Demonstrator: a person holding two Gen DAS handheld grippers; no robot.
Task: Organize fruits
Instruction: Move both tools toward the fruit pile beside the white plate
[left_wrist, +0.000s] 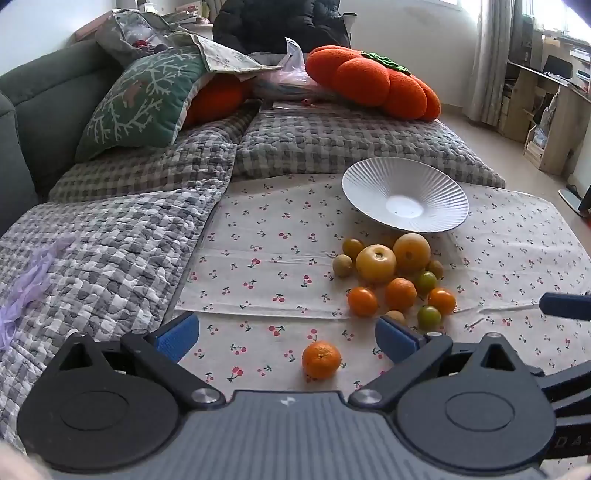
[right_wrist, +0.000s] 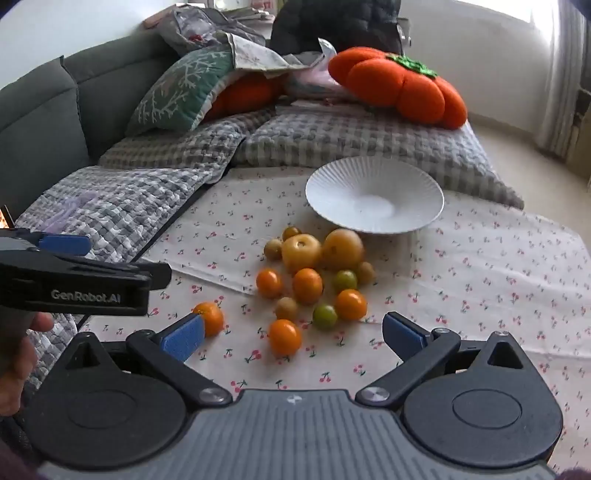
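My left gripper (left_wrist: 288, 338) hangs with jaws spread wide and nothing between the pads; the lone mandarin (left_wrist: 321, 360) lies on the cherry-print cloth (left_wrist: 258, 258) just ahead of them. My right gripper (right_wrist: 293, 338) is likewise spread and empty, above the near edge of the fruit pile (right_wrist: 314, 277). The ribbed white plate (left_wrist: 404, 199) sits bare beyond the pile. Risk: round fruit rolls if a pad nudges it off-centre; a careless descent scatters neighbours; both grippers converging may collide.

Right gripper (left_wrist: 565, 305) cut off — one blue tip shows.
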